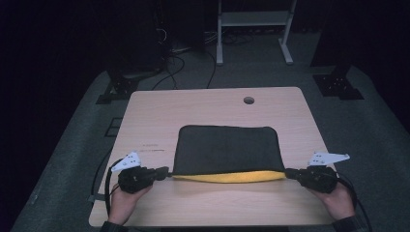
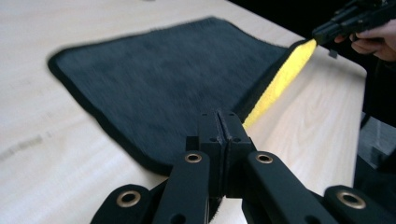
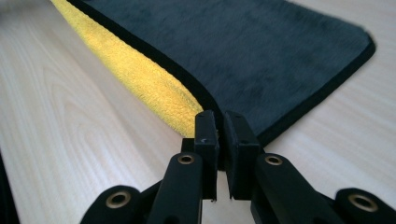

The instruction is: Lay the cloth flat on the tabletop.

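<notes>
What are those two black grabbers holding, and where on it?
Both hold the cloth, dark on top and yellow underneath. The left gripper pinches its near left corner, the right gripper its near right corner.

Cloth (image 2: 168,79) far edge smeared by motion blur in left gripper view. Cloth corners hidden between pinched jaws of left gripper (image 2: 218,122) and right gripper (image 3: 218,122). Yellow underside (image 1: 232,177) mostly covered by dark top layer. Forearms cut off at bottom edge, high view.

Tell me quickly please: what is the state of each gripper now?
Left gripper: closed, holding the near left corner of the cloth.
Right gripper: closed, holding the near right corner of the cloth.
</notes>
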A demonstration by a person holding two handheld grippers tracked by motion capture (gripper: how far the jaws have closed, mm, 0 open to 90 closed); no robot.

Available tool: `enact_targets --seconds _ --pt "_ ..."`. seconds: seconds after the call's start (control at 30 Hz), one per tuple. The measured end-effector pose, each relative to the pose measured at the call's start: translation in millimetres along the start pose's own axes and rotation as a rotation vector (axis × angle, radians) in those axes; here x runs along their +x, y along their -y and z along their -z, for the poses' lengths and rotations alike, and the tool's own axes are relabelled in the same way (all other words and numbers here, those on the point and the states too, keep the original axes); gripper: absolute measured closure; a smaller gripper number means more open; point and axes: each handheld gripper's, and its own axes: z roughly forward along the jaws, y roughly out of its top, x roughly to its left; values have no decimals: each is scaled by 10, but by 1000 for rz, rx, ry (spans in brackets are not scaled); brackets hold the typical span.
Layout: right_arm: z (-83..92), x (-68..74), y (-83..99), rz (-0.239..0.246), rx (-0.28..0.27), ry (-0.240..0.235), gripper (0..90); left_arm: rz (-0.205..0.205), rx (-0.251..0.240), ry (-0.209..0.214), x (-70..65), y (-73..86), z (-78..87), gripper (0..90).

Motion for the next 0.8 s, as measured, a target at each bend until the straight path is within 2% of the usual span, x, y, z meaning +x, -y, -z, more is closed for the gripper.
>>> enact_targets --seconds 0.3,0.53,0.63,0.8 --pt "-44 91 150 15 83 -22 831 29 139 33 -101 303 -34 891" --pt "-70 108 274 2 156 -46 831 31 215 65 -213 416 -77 891" --pt "-59 106 314 8 171 -33 825 38 234 94 -276 463 -93 890" --pt "-63 81 283 25 170 23 826 30 263 128 -389 502 -123 890"
